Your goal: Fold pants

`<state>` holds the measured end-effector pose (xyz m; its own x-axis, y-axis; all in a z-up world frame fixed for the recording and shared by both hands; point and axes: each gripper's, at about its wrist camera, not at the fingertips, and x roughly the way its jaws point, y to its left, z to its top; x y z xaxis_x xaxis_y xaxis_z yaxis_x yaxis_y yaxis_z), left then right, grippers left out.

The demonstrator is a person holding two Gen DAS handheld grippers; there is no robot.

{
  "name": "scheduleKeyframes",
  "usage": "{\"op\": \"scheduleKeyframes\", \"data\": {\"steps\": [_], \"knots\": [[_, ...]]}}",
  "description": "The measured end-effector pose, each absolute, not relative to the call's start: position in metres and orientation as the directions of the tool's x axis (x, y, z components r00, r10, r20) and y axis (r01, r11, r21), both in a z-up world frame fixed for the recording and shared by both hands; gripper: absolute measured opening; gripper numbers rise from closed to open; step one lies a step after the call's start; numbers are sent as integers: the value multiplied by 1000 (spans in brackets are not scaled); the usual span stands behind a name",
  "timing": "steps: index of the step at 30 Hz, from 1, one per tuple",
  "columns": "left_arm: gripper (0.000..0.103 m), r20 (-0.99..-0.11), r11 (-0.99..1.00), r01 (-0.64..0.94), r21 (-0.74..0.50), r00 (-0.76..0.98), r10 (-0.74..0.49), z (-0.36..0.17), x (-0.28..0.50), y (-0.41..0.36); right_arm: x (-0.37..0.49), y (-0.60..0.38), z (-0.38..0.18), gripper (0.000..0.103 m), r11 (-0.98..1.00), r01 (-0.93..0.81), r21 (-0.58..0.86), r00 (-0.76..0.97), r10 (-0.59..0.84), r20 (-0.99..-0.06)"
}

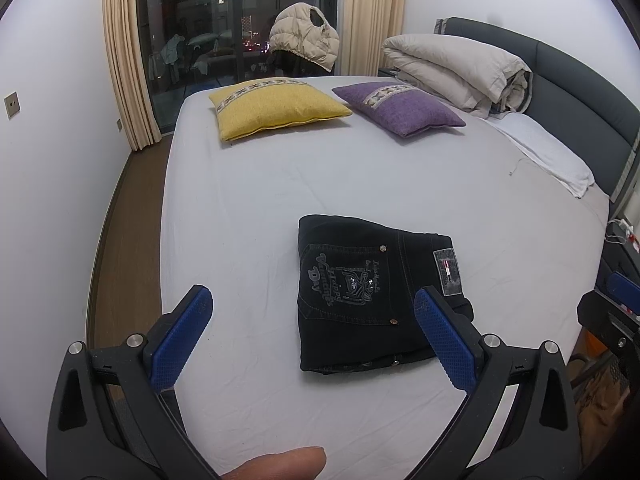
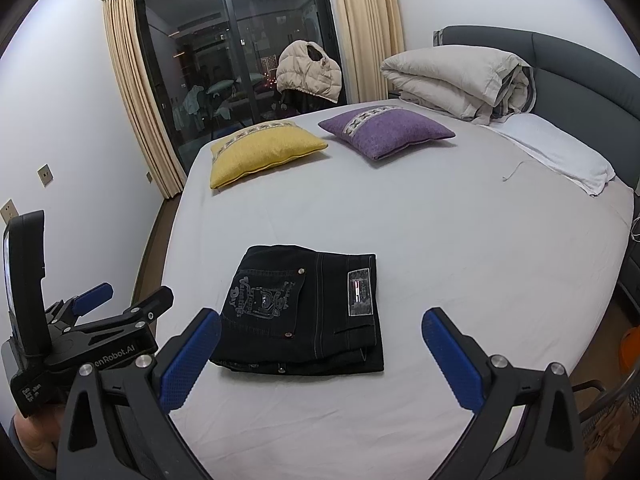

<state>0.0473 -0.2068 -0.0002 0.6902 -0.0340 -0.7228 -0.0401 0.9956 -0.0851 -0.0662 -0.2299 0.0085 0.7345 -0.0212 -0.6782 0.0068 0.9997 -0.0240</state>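
Observation:
Black jeans (image 1: 360, 300) lie folded into a compact rectangle on the white bed sheet (image 1: 248, 208), back pocket with grey embroidery and a waist label facing up. They also show in the right wrist view (image 2: 308, 312). My left gripper (image 1: 312, 328) is open and empty, held above the bed just short of the jeans; its right finger overlaps their right edge in view. My right gripper (image 2: 322, 344) is open and empty, held near the front of the jeans. The left gripper also shows at the left of the right wrist view (image 2: 120, 304).
A yellow cushion (image 1: 276, 108) and a purple cushion (image 1: 400, 106) lie at the far side of the bed. A rolled beige duvet (image 1: 460, 68) and a white pillow (image 1: 548, 152) sit by the grey headboard (image 1: 580, 92). Wooden floor (image 1: 124, 248) runs along the left.

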Motion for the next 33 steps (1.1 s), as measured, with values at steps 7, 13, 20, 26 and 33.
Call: {"op": "scheduleKeyframes", "data": {"steps": [7,13,20,26,33], "knots": [[103,-722,996,-41,-84,691,-33,0,47,-207,-66,-229,7,103,1000,9,-25,733,-23,-680],[103,-723,996,-41,-84,690,-33,0,47,-207,-66,-230,7,103,1000,7,-25,733,-22,-680],[103,-730,996,-41,-83,683,-33,-4,48,-207,-67,-231,4,103,1000,6,-25,729,-22,-684],[103,-739,996,-33,-77,672,-35,-7,50,-208,-67,-231,0,103,1000,6,-25,726,-21,-688],[103,-739,995,-18,-103,671,-64,-11,53,-207,-66,-234,-2,103,1000,5,-23,722,-19,-692]]}}
